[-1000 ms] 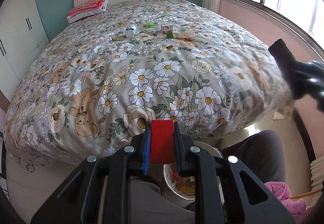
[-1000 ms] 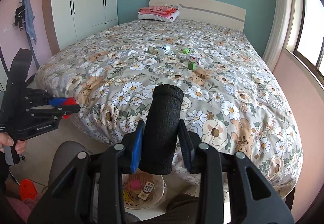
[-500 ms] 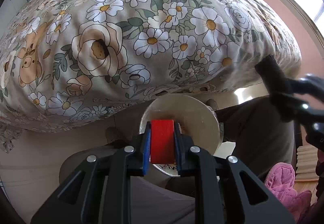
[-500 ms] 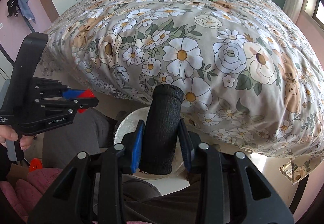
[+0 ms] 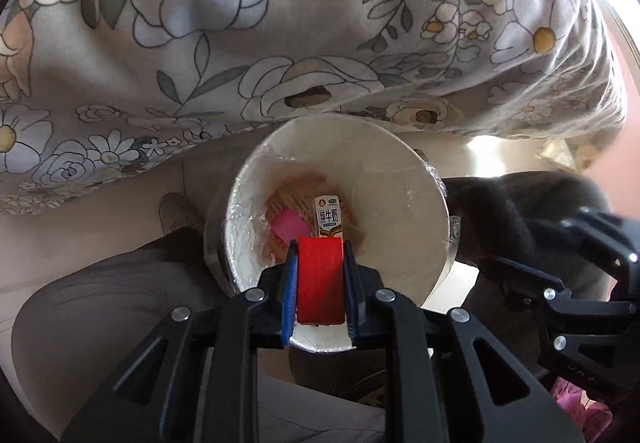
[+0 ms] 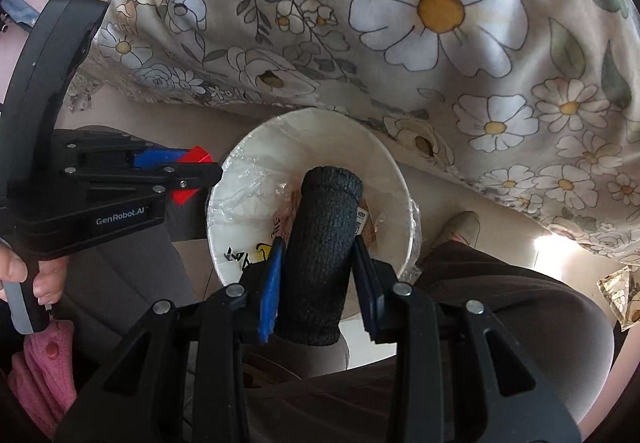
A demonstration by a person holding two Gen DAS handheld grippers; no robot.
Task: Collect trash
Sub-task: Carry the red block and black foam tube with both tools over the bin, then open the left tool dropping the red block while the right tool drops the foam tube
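My left gripper (image 5: 320, 263) is shut on a red block (image 5: 320, 279) and holds it over the near rim of a white bin (image 5: 400, 171) lined with clear plastic. A small milk carton (image 5: 328, 215) and a pink piece (image 5: 290, 225) lie in the bin. My right gripper (image 6: 318, 243) is shut on a black foam cylinder (image 6: 320, 243) and holds it over the same bin (image 6: 248, 179). The left gripper with its red block (image 6: 188, 179) shows at the bin's left edge in the right wrist view. The right gripper (image 5: 560, 271) shows at the right of the left wrist view.
The flowered bedspread (image 5: 280, 23) hangs down just behind the bin. The person's legs in dark trousers (image 6: 500, 323) flank the bin on the floor. A pink cloth (image 6: 40, 363) lies at the lower left.
Both grippers have tilted down from the bed top and come in close over the bin, each still holding its object. The bed's top and the items on it have left view.
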